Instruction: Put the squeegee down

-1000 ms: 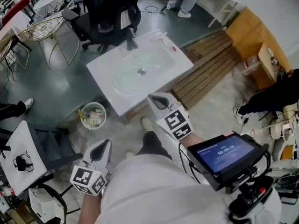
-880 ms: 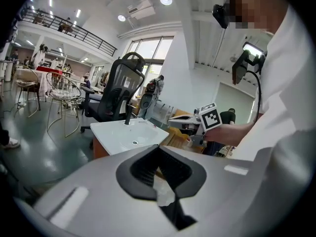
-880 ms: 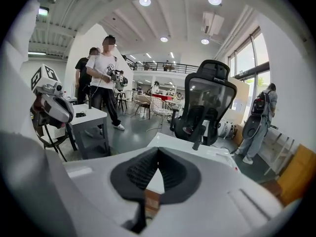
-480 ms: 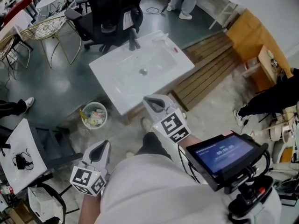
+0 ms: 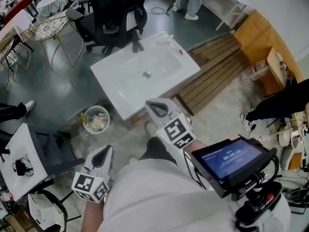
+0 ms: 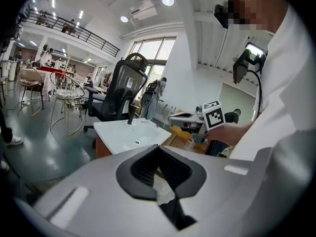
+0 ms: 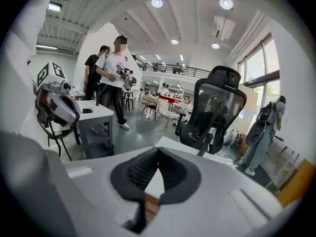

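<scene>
Both shut: right tool (image 5: 154,105) near sink (image 5: 118,83) front edge, left tool (image 5: 106,150) over floor (image 5: 58,105).

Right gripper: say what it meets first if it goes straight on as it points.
Most likely the near edge of the white sink; the right gripper aims slightly down at it with nothing between. Depth is unclear, so it could strike the cabinet just under the rim.

A black office chair (image 5: 113,8) stands behind a white basin (image 5: 120,79) on grey floor (image 5: 53,98), beside wooden slats (image 5: 217,76).
</scene>
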`<move>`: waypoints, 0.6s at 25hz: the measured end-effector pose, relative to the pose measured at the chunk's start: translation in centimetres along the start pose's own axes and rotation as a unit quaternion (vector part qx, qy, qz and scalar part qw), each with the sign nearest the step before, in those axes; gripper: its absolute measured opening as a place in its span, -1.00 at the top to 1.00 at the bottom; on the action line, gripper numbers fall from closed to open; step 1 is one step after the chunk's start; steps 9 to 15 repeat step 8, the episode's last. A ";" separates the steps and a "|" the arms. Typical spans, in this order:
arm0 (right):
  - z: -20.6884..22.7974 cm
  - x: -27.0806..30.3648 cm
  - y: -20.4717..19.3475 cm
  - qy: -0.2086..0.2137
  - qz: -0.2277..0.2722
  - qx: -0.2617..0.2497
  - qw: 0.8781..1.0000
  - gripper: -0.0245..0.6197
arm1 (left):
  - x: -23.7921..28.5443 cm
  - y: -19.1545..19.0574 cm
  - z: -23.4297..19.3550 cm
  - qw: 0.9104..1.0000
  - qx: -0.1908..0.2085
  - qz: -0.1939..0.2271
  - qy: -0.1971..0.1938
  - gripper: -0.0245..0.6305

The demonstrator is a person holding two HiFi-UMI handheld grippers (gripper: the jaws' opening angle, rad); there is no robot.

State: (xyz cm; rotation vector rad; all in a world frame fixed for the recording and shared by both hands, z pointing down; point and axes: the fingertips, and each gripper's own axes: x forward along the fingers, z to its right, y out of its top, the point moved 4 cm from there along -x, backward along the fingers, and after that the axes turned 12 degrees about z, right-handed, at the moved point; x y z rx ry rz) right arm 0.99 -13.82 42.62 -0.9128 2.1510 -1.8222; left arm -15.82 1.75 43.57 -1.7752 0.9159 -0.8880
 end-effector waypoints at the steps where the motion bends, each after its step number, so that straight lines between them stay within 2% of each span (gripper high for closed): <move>1: 0.0 0.0 0.0 0.000 -0.001 -0.001 1.000 0.92 | 0.0 0.0 0.0 1.000 0.000 0.000 0.000 0.90; 15: -0.1 -0.5 -0.9 -0.001 -0.008 0.002 1.000 0.92 | 0.3 -0.4 0.5 1.000 -0.003 -0.010 -0.002 0.90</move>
